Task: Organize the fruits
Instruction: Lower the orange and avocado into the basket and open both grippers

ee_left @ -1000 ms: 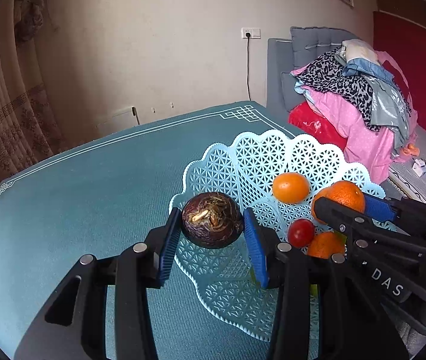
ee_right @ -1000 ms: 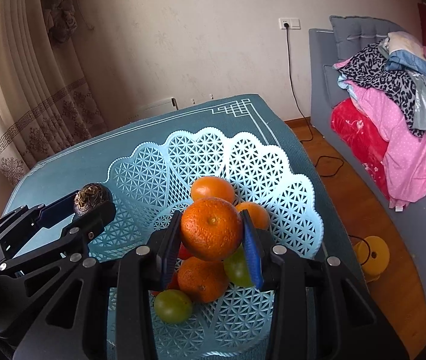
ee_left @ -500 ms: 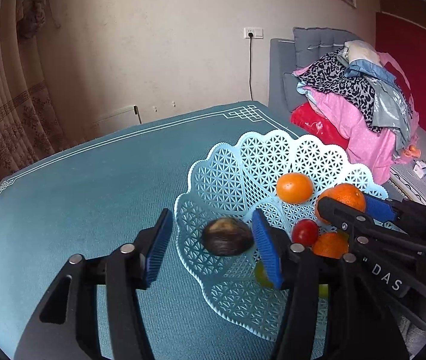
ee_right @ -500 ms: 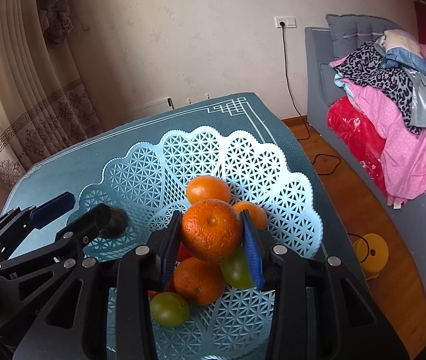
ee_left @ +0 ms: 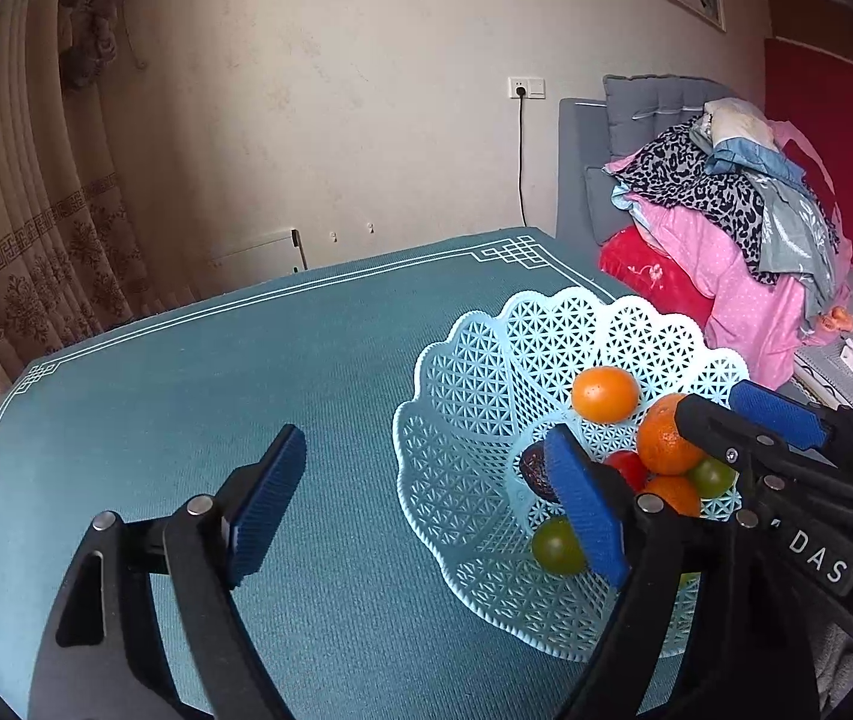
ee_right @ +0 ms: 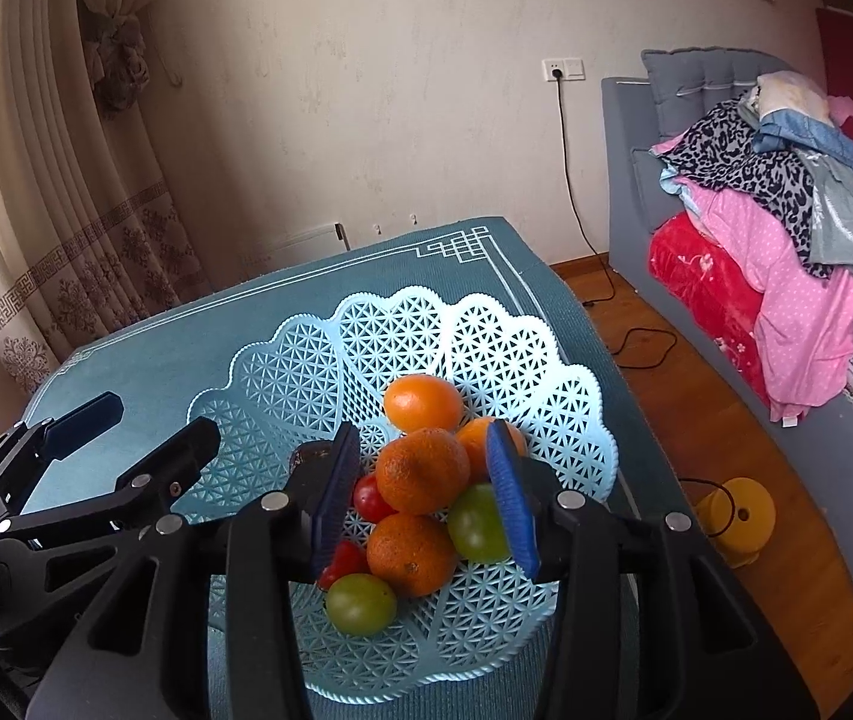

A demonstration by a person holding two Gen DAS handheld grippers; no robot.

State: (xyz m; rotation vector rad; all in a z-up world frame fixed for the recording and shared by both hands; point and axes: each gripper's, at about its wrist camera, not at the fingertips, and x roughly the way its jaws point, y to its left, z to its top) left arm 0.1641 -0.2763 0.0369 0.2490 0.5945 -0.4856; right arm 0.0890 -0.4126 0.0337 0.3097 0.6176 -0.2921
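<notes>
Now you are holding your left gripper (ee_left: 426,498) wide apart over the near rim of the pale blue lattice basket (ee_left: 468,396), its jaws having just been opening, and nothing is sitting between them. Its left pad is hanging over the teal tablecloth (ee_left: 186,396) and its right pad is reaching inside the basket. The dark brown fruit (ee_left: 534,468) is lying loose on the basket floor, half hidden behind that right pad and just beside the small red tomato (ee_left: 627,465).

Your right gripper (ee_right: 426,495) is sitting over the pile in the middle of the basket, its jaws having just been opening a little. The rough-skinned tangerine (ee_right: 423,471) is resting between the blue pads on top of the other fruit; a gap is showing on the left side, and on the right you cannot tell whether the pad is touching it. Beneath it another tangerine (ee_right: 411,555) is lying, with a green tomato (ee_right: 360,603) in front, a second green one (ee_right: 477,522) pressed against the right pad, and a smooth orange (ee_right: 423,402) behind, toward the far wall of the basket.
</notes>
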